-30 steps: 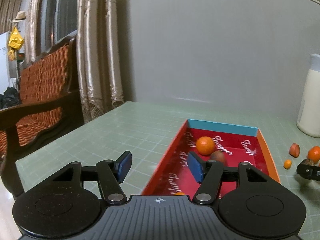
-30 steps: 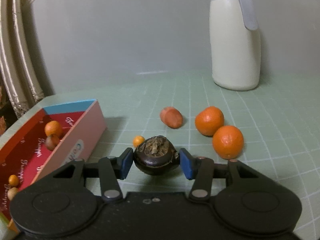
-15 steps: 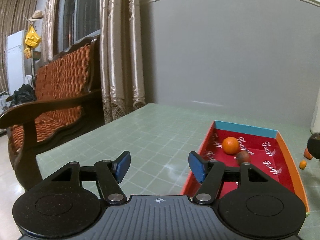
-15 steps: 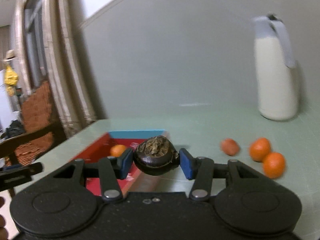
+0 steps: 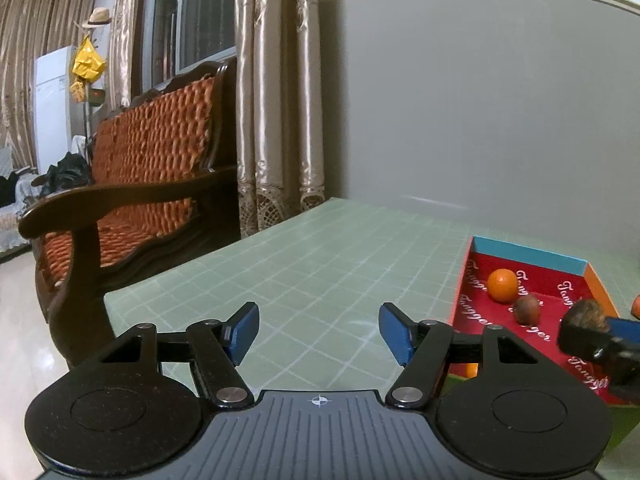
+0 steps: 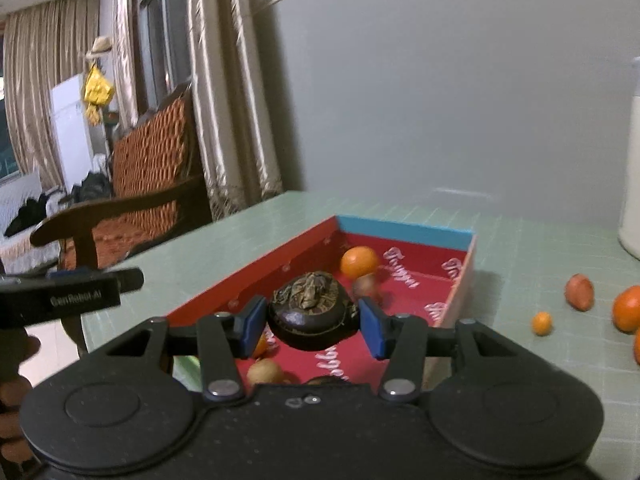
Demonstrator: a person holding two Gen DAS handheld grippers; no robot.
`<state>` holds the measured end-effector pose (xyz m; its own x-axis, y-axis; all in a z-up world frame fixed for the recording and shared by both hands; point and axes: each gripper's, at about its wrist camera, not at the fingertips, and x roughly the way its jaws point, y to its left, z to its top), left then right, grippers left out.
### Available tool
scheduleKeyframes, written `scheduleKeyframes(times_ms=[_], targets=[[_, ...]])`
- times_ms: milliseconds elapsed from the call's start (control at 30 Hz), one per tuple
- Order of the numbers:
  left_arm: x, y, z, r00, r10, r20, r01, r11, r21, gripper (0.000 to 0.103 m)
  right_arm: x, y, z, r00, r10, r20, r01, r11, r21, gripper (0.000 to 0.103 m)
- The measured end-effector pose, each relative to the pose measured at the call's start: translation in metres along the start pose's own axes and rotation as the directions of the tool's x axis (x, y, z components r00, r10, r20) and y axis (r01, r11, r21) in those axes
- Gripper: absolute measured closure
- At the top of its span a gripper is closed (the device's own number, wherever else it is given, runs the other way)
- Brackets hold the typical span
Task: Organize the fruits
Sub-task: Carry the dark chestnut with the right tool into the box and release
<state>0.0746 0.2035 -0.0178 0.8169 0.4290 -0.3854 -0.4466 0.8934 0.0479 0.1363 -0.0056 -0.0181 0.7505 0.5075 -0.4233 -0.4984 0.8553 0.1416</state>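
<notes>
My right tongs (image 6: 312,322) are clamped on a dark fruit (image 6: 310,304) over the red box (image 6: 404,229), my left tongs (image 5: 318,332) apart and empty, with one orange (image 6: 359,261) boxed and several fruits (image 6: 579,291) left at right on the tabletop (image 6: 520,248).

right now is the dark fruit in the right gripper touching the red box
Apart. The right wrist view shows the dark fruit clamped between the right gripper fingers, held clear above the red box floor.
</notes>
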Motion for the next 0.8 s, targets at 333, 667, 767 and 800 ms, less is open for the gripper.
scheduleKeyframes(times_ms=[333, 667, 767, 800], targets=[[0.003, 0.01, -0.002, 1.0, 0.011, -0.014, -0.011, 1.0, -0.016, 0.036, 0.009, 0.007, -0.008, 0.999, 0.013, -0.04, -0.013, 1.0, -0.007, 0.033], [0.001, 0.003, -0.004, 1.0, 0.004, -0.005, -0.004, 1.0, 0.003, 0.035, 0.001, 0.007, -0.004, 1.0, 0.005, 0.007, -0.005, 1.0, -0.014, 0.025], [0.0, 0.0, -0.004, 1.0, -0.001, -0.005, 0.001, 1.0, 0.004, 0.034, -0.005, 0.003, -0.002, 1.0, -0.021, 0.023, 0.021, 1.0, -0.009, 0.023], [0.0, -0.002, -0.004, 1.0, -0.004, -0.005, 0.004, 1.0, 0.005, 0.034, -0.007, 0.001, -0.001, 0.999, -0.036, 0.028, 0.036, 0.999, -0.008, 0.023]])
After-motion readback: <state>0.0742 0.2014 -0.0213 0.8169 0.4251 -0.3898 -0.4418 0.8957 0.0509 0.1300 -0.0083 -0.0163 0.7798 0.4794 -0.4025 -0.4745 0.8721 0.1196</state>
